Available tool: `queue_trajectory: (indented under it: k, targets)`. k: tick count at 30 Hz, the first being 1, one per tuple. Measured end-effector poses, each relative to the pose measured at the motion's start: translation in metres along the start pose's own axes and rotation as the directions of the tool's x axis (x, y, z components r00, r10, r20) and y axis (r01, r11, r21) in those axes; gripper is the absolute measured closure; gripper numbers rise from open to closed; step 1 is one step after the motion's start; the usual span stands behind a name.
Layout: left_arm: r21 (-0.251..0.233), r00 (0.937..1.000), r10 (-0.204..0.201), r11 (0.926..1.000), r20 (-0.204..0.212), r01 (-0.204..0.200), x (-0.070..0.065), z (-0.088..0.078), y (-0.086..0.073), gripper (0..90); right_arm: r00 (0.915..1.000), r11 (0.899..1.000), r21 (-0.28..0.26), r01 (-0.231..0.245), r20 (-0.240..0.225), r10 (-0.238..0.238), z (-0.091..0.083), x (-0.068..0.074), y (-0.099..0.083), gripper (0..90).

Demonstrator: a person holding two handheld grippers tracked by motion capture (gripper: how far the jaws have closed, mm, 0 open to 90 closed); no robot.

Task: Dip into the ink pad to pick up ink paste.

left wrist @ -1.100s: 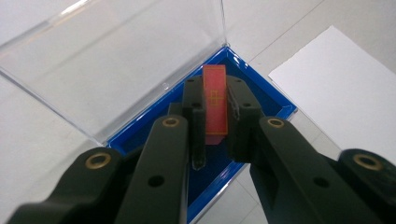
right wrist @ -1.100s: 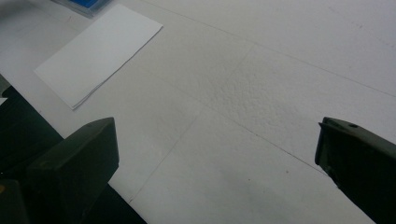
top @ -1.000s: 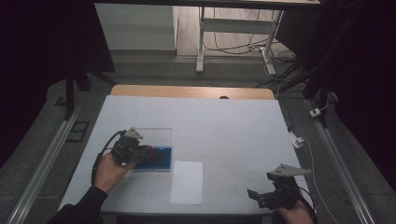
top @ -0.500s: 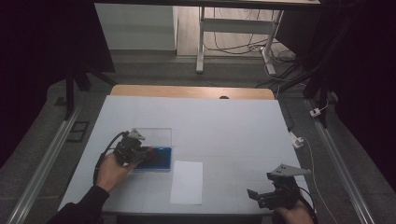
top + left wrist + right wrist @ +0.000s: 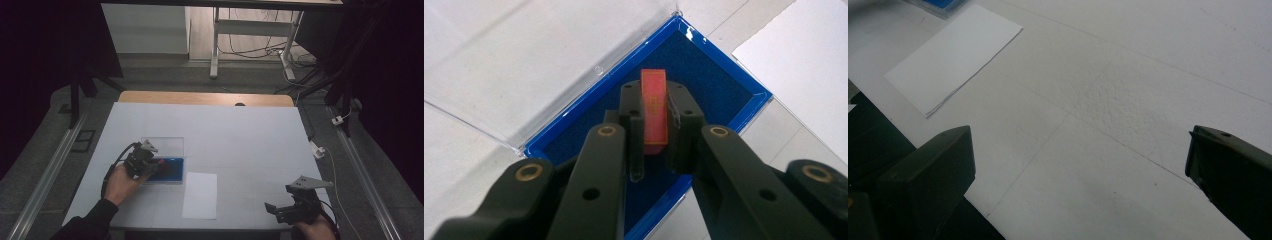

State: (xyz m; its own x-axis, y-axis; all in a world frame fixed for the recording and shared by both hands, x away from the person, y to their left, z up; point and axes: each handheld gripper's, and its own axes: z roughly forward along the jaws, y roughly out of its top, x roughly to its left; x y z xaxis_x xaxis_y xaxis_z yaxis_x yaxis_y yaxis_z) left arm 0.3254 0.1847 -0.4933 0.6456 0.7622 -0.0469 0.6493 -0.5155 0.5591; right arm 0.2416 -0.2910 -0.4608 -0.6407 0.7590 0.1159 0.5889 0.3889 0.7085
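Nearest us, our right hand-held gripper (image 5: 282,207) hung at the front edge of the worktop (image 5: 250,135) with its jaws spread wide and nothing between them; we judged it was parked there, out of the way, leaving the other hand room to work; beneath it the worktop's white surface looked finely pebbled, crossed by faint straight seams. Just beyond lay a flat white sheet of paper (image 5: 200,195), crisp-cornered and square to the worktop's edge; perhaps kept beside the case for later use. Further off, our left hand-held gripper (image 5: 655,131) was clamped narrowly on a small red block (image 5: 654,112), a slim rectangular piece with gold markings on its face, held upright over the case's blue tray (image 5: 719,80); the grip on its broad faces seemed chosen to keep it steady. The tray was lined with dark, felt-like blue inside a glossy blue rim; its clear plastic lid (image 5: 549,65) lay hinged open behind.
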Motion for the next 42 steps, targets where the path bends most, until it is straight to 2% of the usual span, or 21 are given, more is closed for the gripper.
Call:
queue_trajectory:
  k: [10,16,20,24,27,29,31,34,36,42]
  targets:
    - [-0.007,0.9996,-0.027,0.9996,0.01,0.027,0.002,0.002,-0.001,80.6,1.0,1.0,0.007,0.005,0.001,-0.005,0.0,0.0,0.0,0.0]
    - [-0.007,0.9993,0.007,1.0,-0.037,-0.007,-0.007,0.003,-0.001,80.7,1.0,1.0,0.009,0.007,0.004,-0.007,0.001,0.001,0.001,0.0]
    - [-0.011,0.9991,0.005,0.9999,-0.041,-0.006,-0.007,0.004,-0.002,80.7,1.0,1.0,0.01,0.009,0.003,-0.009,0.001,0.001,0.001,0.0]
    - [-0.024,0.9987,-0.048,0.9985,0.017,0.048,0.003,0.003,-0.005,80.7,1.0,1.0,0.01,0.009,0.002,-0.009,0.001,0.001,0.001,0.0]
    - [-0.036,0.9928,-0.097,0.9944,0.07,0.099,0.011,0.004,-0.007,80.7,1.0,1.0,0.01,0.009,0.002,-0.009,0.001,0.001,0.001,0.0]
    - [-0.039,0.9905,-0.108,0.993,0.085,0.112,0.014,0.004,-0.008,80.7,1.0,1.0,0.01,0.009,0.001,-0.009,0.001,0.001,0.001,0.0]
    - [-0.039,0.9926,-0.099,0.9941,0.071,0.101,0.011,0.004,-0.008,80.7,0.9999,1.0,0.011,0.01,0.001,-0.01,0.001,0.001,0.001,0.0]
    - [-0.028,0.9985,-0.051,0.9983,0.018,0.051,0.003,0.004,-0.005,80.7,1.0,1.0,0.012,0.008,0.001,-0.008,0.001,0.001,0.001,0.0]
    - [-0.024,0.9994,-0.033,0.9992,-0.008,0.032,-0.002,0.004,-0.004,80.7,1.0,1.0,0.012,0.009,0.001,-0.009,0.002,0.001,0.001,0.0]
    - [-0.014,0.9996,-0.015,0.9998,-0.024,0.015,-0.004,0.003,-0.002,80.3,1.0,1.0,0.011,0.009,0.001,-0.009,0.001,0.001,0.001,0.0]
